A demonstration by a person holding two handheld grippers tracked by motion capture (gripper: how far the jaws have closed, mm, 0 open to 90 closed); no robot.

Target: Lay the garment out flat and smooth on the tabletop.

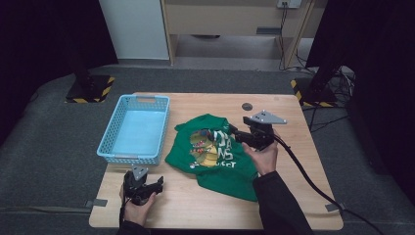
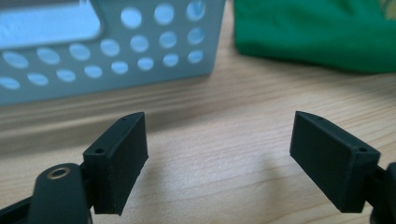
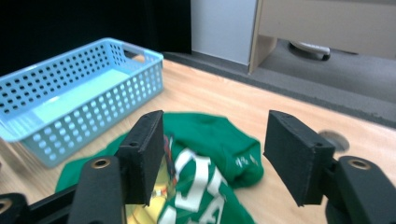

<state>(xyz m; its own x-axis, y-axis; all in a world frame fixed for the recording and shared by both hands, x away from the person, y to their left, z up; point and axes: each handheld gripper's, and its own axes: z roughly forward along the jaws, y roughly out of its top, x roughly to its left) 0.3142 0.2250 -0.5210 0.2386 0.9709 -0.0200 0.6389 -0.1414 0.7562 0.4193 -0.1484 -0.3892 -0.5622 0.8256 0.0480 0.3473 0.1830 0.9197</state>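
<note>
Low at the table's near edge, the left gripper (image 1: 157,186) sat with jaws apart while the right gripper (image 1: 234,135), jaws likewise spread, hovered over the crumpled green shirt (image 1: 215,152) lying beside the blue basket (image 1: 113,150), not yet gripped.

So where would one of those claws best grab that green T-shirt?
Probably the raised fold at the green T-shirt's far edge, near the collar. The cloth bunches up there instead of lying flat, so jaws can pinch it. The right claw already hangs open above that side, so coming straight down from above looks easiest.
</note>
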